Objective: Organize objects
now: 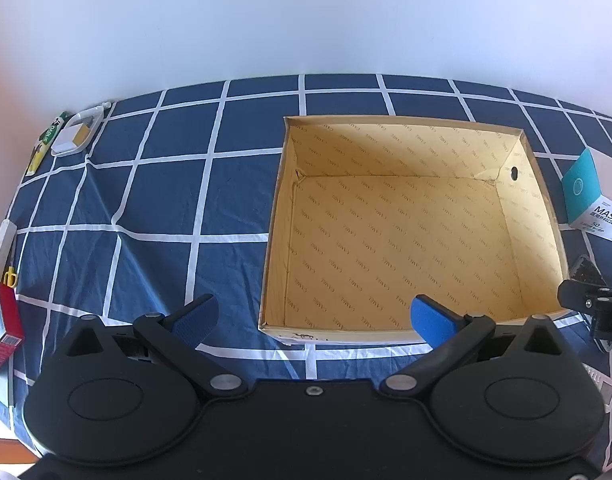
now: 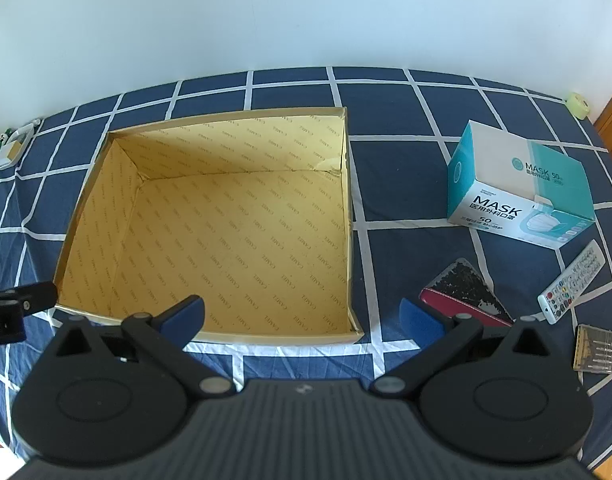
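Note:
An open, empty cardboard box (image 1: pixel 406 236) with a yellow printed lining stands on the blue checked tablecloth; it also shows in the right wrist view (image 2: pixel 226 232). My left gripper (image 1: pixel 312 314) is open and empty, just before the box's near left corner. My right gripper (image 2: pixel 302 318) is open and empty at the box's near right corner. A teal and white mask box (image 2: pixel 518 186) lies right of the cardboard box, also seen in the left wrist view (image 1: pixel 598 196). A red-edged phone (image 2: pixel 466 292) lies beside my right fingertip.
A white remote (image 2: pixel 572 282) and a clear case of small bits (image 2: pixel 596 348) lie at the right. A yellow tape roll (image 2: pixel 578 104) sits far right. A white dish (image 1: pixel 76 132), a green pack (image 1: pixel 50 132), a red box (image 1: pixel 4 326) and yellow scissors (image 1: pixel 10 278) lie left.

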Motion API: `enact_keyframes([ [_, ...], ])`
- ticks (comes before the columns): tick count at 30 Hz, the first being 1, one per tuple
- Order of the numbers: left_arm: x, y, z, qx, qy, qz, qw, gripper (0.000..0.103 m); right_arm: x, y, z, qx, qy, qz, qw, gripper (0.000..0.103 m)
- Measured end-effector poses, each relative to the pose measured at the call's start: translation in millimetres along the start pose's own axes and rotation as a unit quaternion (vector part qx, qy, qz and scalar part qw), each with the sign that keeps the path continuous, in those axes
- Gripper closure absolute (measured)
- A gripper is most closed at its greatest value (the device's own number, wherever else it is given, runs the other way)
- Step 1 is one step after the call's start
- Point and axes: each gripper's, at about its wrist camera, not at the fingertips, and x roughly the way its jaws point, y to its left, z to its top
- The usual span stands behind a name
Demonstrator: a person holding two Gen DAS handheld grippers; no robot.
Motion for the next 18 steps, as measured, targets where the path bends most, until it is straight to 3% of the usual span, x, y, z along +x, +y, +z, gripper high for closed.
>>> enact_keyframes([
  [18,0.2,0.0,-2.9,-0.003,0.000,0.000,1.0000,0.000,-2.2,-0.1,-0.8,0.000,-0.002,-0.001,1.000,0.000],
])
